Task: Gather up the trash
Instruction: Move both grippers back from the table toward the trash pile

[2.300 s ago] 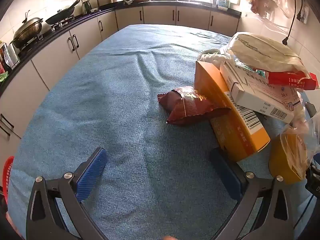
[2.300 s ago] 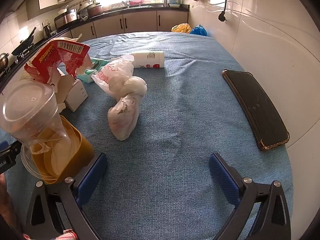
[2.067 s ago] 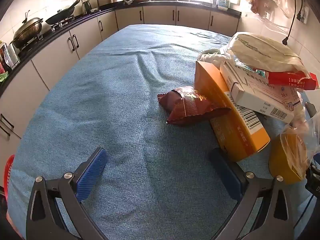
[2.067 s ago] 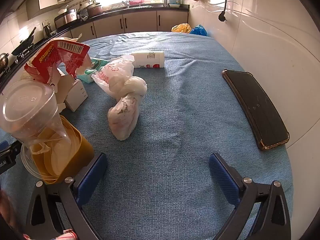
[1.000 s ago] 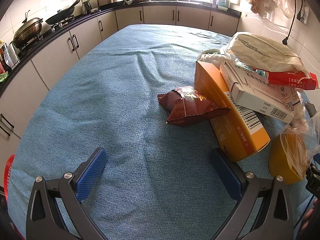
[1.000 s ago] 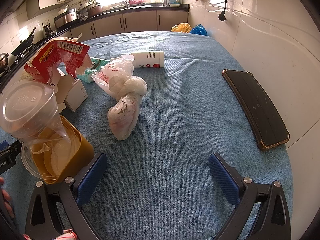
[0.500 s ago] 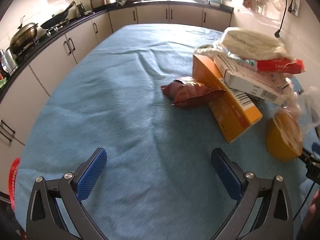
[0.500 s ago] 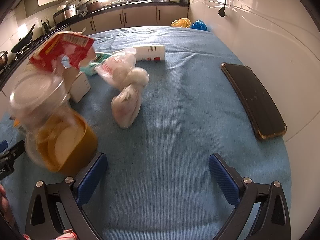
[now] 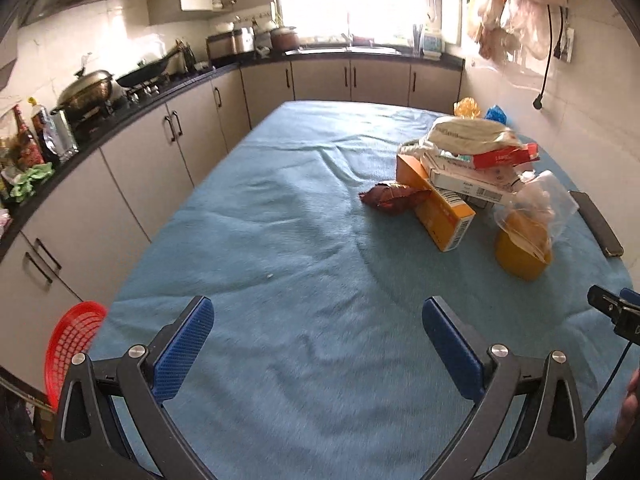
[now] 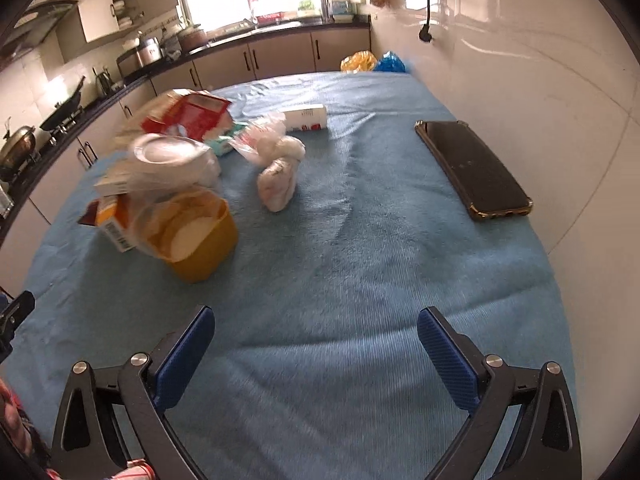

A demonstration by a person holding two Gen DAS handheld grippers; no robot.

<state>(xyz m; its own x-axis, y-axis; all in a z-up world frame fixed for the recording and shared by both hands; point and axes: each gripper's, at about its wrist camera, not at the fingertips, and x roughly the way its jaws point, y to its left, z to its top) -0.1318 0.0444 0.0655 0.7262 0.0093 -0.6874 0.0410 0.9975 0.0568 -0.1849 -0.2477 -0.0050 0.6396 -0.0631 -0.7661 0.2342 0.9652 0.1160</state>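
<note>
Trash is heaped on the blue table cloth (image 9: 280,248): a dark red snack bag (image 9: 390,197), an orange carton (image 9: 438,208), white and red boxes (image 9: 480,168), and a yellow tub (image 9: 520,248) with a clear plastic cup leaning in it. In the right wrist view the yellow tub (image 10: 196,236) is at left, with a knotted white plastic bag (image 10: 278,172) and a white box (image 10: 306,118) behind it. My left gripper (image 9: 318,344) is open and empty, well short of the heap. My right gripper (image 10: 316,354) is open and empty too.
A black phone (image 10: 472,168) lies by the right wall. A red basket (image 9: 68,344) sits off the table's near left corner. Kitchen counters with pans run along the left and back. Yellow and blue bags (image 10: 372,62) lie beyond the table's far end.
Both grippers have pulled back and risen, so the trash heap looks smaller and farther away. Their jaws stayed open and nothing on the table has moved.
</note>
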